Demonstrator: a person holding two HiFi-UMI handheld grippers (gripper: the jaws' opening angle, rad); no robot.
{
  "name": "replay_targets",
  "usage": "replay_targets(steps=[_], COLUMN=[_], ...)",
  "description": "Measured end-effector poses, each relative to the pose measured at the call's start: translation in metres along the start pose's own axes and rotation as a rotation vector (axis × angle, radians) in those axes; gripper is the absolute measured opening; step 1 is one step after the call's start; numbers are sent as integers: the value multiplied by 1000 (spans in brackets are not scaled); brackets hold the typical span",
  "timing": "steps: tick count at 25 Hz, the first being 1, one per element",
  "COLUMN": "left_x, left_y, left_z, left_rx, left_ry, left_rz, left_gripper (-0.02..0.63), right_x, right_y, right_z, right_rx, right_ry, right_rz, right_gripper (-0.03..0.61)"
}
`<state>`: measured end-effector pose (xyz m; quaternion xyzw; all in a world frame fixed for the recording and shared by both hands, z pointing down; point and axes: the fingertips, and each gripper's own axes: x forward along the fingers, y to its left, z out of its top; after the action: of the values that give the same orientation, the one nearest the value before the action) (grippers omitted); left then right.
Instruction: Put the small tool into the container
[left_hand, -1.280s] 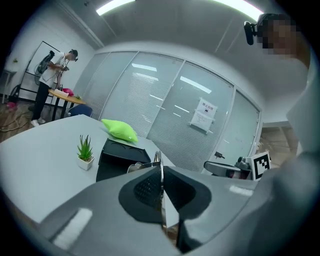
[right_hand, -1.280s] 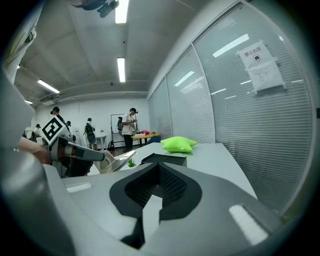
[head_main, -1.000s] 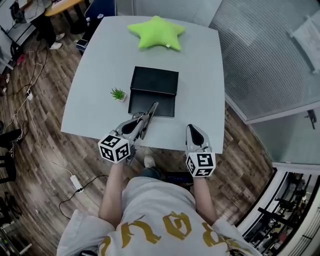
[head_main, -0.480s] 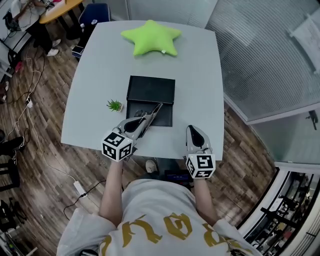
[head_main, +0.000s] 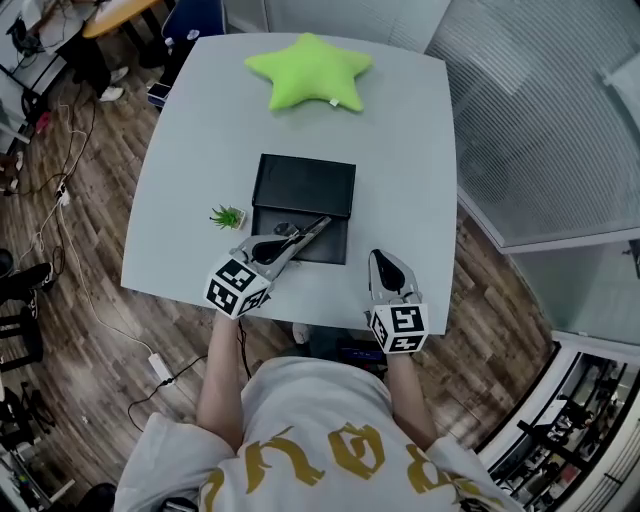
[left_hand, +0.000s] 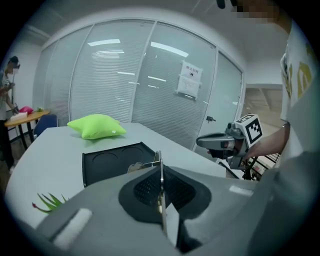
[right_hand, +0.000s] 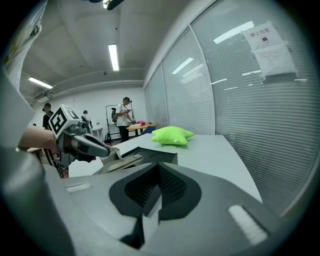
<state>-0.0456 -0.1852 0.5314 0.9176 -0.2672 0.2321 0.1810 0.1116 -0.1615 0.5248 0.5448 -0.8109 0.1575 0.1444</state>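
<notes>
Left gripper (head_main: 283, 244) is clamped tight on the small tool (head_main: 313, 228), seemingly a thin metal blade. Its tip pokes over the black container (head_main: 303, 180) near the table's (head_main: 200, 120) front edge. Right gripper (head_main: 379, 258), jaws together and empty, sits at that edge's right end.

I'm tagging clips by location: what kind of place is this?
Likely an office or lab: blind-covered glass walls with a posted notice, a grey table, and a power strip lying on the wood floor.
</notes>
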Motion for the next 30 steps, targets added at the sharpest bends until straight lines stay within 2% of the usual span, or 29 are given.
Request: replay_targets(steps=[3, 9, 13, 17, 26, 30], left_x=[9, 25, 40, 49, 66, 72], left_y=[8, 10, 17, 16, 9, 9], left_z=[-2, -10, -16, -27, -21, -32], left_rx=[24, 66, 120, 120, 125, 145], left_ry=[43, 127, 196, 230, 273, 332], left_rz=[-15, -123, -162, -212, -335, -353], left_gripper=[6, 6, 8, 8, 8, 8], right_x=[7, 14, 22, 24, 37, 43], right_y=[-4, -12, -21, -23, -32, -36], right_z=[-5, -18, -24, -36, -45, -47], right_rx=[15, 45, 53, 66, 84, 92], right_ry=[16, 50, 72, 103, 136, 154], right_rz=[3, 18, 26, 35, 51, 54], right_gripper=[21, 21, 21, 21, 21, 21])
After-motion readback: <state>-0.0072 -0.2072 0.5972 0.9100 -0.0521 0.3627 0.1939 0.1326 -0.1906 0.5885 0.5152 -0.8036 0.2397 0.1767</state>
